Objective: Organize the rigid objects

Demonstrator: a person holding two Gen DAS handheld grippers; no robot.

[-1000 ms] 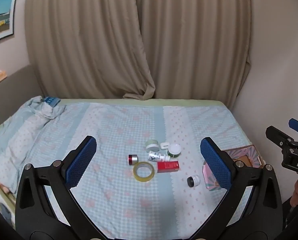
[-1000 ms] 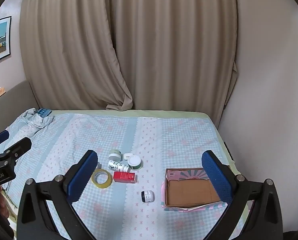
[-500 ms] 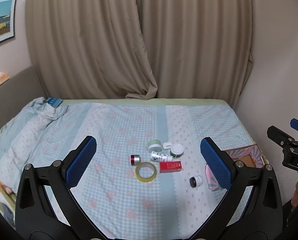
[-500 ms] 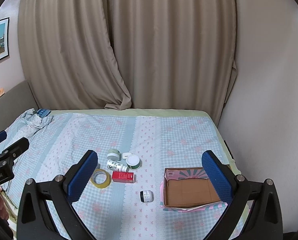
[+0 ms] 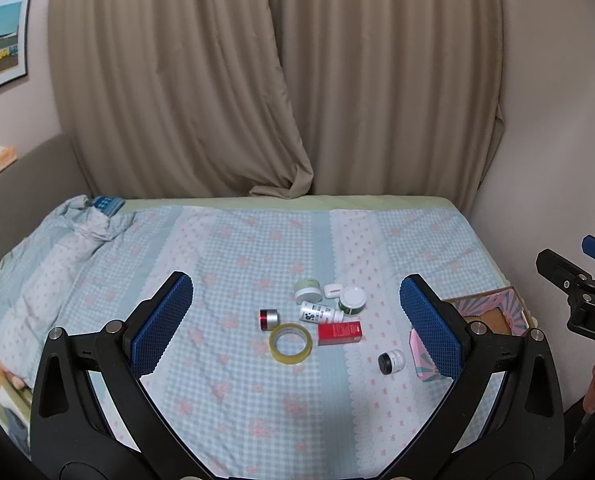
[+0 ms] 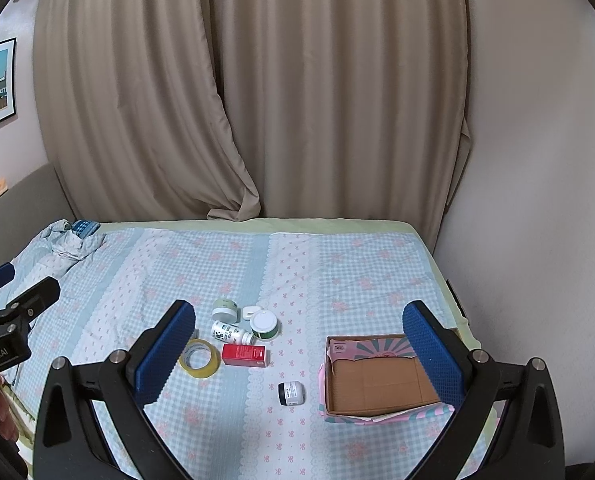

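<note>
Small objects lie in a cluster on the bed: a yellow tape roll (image 5: 290, 343) (image 6: 199, 358), a red box (image 5: 339, 332) (image 6: 244, 355), a white bottle on its side (image 5: 320, 313) (image 6: 231, 332), a green jar with white lid (image 5: 352, 300) (image 6: 264, 324), a pale green jar (image 5: 307, 290) (image 6: 224, 309), a small white case (image 5: 332, 289) (image 6: 251, 312), a red-and-silver cylinder (image 5: 269, 319) and a black-and-white jar (image 5: 391, 361) (image 6: 291, 393). An empty pink cardboard box (image 6: 377, 380) (image 5: 493, 312) sits at the right. My left gripper (image 5: 296, 324) and right gripper (image 6: 299, 350) are both open, empty, held above the bed.
The bed (image 5: 233, 248) has a blue checked sheet, with a bunched quilt (image 5: 49, 256) at the left. Beige curtains (image 5: 273, 80) hang behind; a wall (image 6: 537, 160) borders the right side. A framed picture (image 5: 1, 44) hangs on the left.
Both grippers have drifted slightly; the objects sit a little differently in the views. Nothing on the bed has moved.
</note>
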